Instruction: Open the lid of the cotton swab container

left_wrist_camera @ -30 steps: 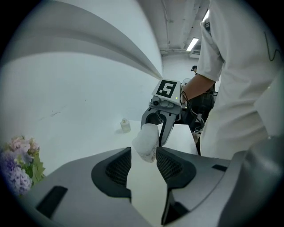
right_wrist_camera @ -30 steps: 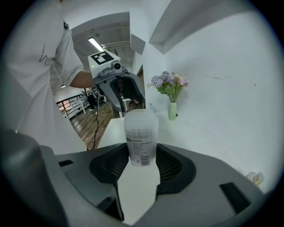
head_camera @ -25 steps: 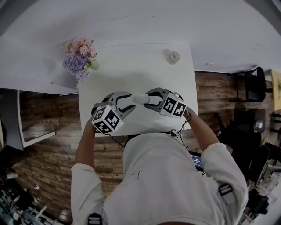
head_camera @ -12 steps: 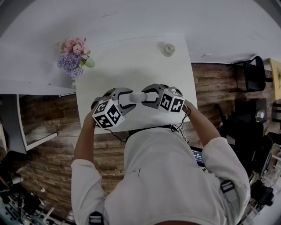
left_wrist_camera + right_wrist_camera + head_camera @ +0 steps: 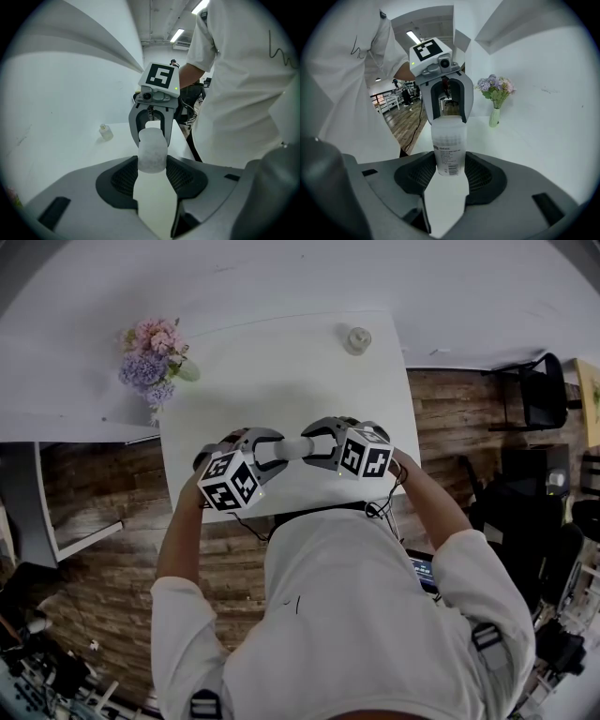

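A cotton swab container point(image 5: 292, 447) lies on its side in the air over the white table's point(image 5: 281, 381) near edge, held between my two grippers. My left gripper point(image 5: 272, 451) has the frosted white lid point(image 5: 152, 150) between its pads, and its jaws are closing on it. In the right gripper view the clear, labelled body point(image 5: 450, 150) sits between the pads of my right gripper point(image 5: 450, 176), which is shut on it. The two grippers face each other: the right gripper point(image 5: 152, 124) shows beyond the lid, and the left gripper point(image 5: 447, 105) beyond the body.
A vase of pink and purple flowers point(image 5: 153, 367) stands at the table's far left corner. A small bottle point(image 5: 356, 338) stands near the far right edge. A white wall rises behind the table. A black chair point(image 5: 544, 418) stands on the wooden floor to the right.
The head view has shifted slightly. Both grippers keep their hold on the container's two ends at about the same place over the table's near edge.
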`<action>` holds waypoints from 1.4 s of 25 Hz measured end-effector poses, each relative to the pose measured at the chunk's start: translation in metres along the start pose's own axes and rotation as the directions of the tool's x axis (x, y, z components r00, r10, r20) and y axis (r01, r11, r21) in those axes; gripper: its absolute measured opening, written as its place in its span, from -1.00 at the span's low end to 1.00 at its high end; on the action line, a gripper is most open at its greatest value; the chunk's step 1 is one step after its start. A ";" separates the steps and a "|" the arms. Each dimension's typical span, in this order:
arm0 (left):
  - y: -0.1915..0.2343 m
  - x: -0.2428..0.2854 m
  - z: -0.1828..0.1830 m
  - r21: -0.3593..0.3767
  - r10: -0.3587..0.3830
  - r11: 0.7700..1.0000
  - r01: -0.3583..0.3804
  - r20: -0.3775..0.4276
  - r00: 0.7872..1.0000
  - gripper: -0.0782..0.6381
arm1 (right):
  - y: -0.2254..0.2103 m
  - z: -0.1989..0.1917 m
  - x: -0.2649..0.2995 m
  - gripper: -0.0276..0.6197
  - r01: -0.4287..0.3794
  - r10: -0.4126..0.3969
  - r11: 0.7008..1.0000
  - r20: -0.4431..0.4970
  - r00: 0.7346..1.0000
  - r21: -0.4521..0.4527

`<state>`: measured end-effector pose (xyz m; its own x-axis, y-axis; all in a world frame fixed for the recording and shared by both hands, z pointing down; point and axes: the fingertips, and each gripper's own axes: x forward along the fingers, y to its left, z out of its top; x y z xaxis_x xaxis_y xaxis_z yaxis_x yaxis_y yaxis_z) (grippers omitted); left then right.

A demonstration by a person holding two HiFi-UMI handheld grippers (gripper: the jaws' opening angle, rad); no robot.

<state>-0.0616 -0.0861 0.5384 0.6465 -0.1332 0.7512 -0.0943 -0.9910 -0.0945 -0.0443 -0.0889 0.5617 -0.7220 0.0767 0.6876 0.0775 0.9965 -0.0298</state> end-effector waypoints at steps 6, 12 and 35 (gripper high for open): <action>-0.002 -0.002 -0.002 -0.014 -0.043 0.999 0.043 0.023 0.999 -0.24 | 0.002 0.001 0.001 -0.33 0.001 -0.001 1.000 -0.006 1.000 -0.024; -0.001 -0.004 -0.002 -0.018 -0.048 0.999 0.049 0.040 0.998 -0.24 | 0.000 0.002 0.001 -0.33 -0.009 0.008 0.999 -0.012 1.000 -0.044; -0.004 -0.013 -0.014 -0.029 -0.116 0.993 0.117 0.033 0.993 -0.25 | 0.001 0.011 0.009 -0.33 0.014 -0.019 0.985 -0.027 0.999 -0.171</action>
<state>-0.0798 -0.0803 0.5381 0.6776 -0.0174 0.7352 -0.0398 -0.9991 0.0130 -0.0582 -0.0869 0.5592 -0.7043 0.0573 0.7076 0.1842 0.9774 0.1041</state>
